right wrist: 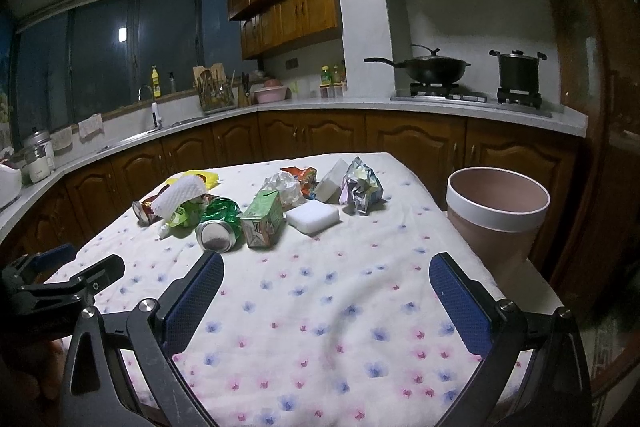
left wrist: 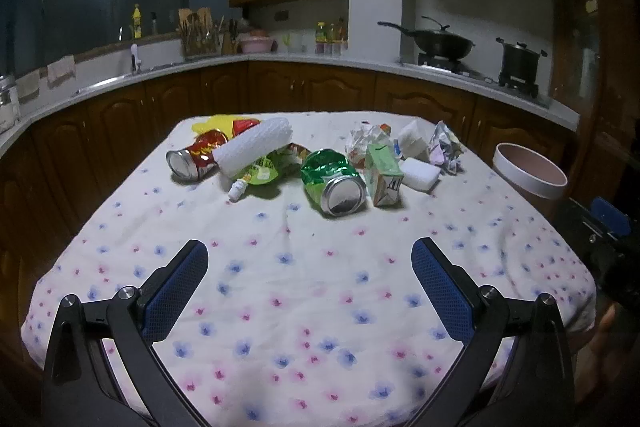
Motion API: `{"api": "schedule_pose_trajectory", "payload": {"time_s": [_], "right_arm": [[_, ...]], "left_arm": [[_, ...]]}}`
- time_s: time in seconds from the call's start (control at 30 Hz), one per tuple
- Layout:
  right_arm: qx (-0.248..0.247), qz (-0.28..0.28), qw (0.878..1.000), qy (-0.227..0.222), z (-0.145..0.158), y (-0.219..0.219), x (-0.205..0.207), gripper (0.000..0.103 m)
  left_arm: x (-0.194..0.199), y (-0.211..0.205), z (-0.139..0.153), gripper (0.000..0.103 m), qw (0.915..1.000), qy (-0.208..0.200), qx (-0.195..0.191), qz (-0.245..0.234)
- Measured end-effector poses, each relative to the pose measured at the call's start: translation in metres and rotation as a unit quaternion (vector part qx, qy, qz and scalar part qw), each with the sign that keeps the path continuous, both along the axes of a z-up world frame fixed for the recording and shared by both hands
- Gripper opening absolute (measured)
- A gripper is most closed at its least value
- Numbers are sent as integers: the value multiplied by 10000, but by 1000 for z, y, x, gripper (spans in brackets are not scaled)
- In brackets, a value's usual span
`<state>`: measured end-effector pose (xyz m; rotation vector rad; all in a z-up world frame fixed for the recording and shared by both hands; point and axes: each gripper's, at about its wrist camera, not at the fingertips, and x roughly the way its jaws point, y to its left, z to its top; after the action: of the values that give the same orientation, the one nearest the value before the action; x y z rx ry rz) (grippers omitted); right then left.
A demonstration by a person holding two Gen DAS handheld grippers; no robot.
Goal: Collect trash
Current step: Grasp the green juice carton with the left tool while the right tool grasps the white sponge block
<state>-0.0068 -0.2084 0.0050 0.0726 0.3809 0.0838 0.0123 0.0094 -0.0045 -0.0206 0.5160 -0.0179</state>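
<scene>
Trash lies in a row across the far half of the floral tablecloth [left wrist: 304, 307] [right wrist: 320, 307]. From the left: a crushed red can [left wrist: 196, 159] [right wrist: 149, 207], a white foam sleeve [left wrist: 254, 145] [right wrist: 180, 199], a green pouch [left wrist: 264, 173], a crushed green can [left wrist: 334, 183] [right wrist: 219, 225], a green carton [left wrist: 382, 175] [right wrist: 264, 221], a white sponge [left wrist: 418, 175] [right wrist: 313, 215] and crumpled wrappers [left wrist: 446, 147] [right wrist: 362, 185]. A pink bin [left wrist: 530, 173] [right wrist: 496, 211] stands off the table's right side. My left gripper [left wrist: 310, 255] and right gripper [right wrist: 326, 267] hover open over the near cloth, holding nothing.
Dark wooden kitchen cabinets and a light counter wrap behind the table, with a sink at left and a wok [right wrist: 434, 67] and pot [right wrist: 518, 69] on the stove at right. The left gripper's body [right wrist: 60, 287] shows at the lower left of the right wrist view.
</scene>
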Motion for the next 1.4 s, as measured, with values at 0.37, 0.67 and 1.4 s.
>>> {"api": "schedule_pose_trajectory", "payload": {"time_s": [0.37, 0.67, 1.4], "right_arm": [[141, 266, 9989, 370, 9, -7, 46, 103], [364, 506, 9948, 810, 14, -8, 97, 101], [287, 756, 9798, 1831, -18, -2, 214, 67]], "left_arm": [[56, 21, -1, 103, 9953, 698, -628, -225], [106, 27, -2, 101, 9901, 1130, -782, -285], [190, 21, -7, 67, 9755, 1866, -1107, -365]]}}
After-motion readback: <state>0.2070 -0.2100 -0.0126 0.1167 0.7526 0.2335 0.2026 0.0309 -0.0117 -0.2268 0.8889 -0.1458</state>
